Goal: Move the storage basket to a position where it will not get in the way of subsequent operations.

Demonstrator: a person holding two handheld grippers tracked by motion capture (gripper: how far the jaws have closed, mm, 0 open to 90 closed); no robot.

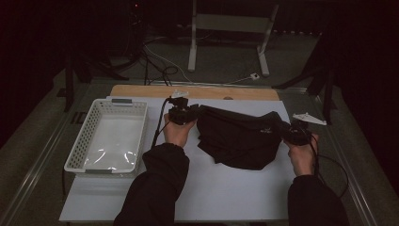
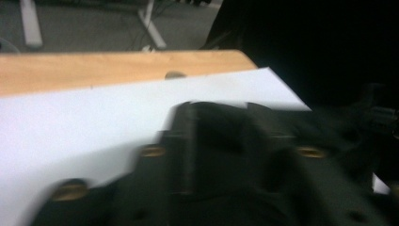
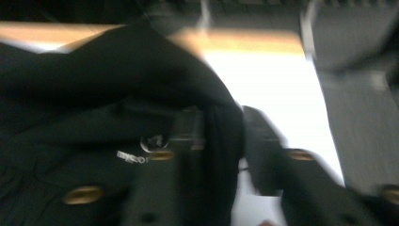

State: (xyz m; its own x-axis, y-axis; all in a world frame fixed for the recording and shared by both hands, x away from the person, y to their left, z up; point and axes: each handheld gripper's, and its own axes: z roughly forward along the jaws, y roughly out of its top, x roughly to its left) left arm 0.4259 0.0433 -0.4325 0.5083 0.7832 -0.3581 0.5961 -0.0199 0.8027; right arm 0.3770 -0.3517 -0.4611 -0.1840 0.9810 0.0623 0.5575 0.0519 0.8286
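Apparently the black garment (image 1: 237, 136) is being released, fabric between the right tool's (image 3: 226, 136) part-open jaws; regrasping seems needed.

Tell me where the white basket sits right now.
In the high view the white basket sits at the left edge of the white sheet, left of the left gripper and the black garment.

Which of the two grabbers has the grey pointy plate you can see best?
The right gripper, at the right end of the black garment: its grey plate sticks out pale against the dark floor. The left gripper has a smaller-looking one by the wooden edge.
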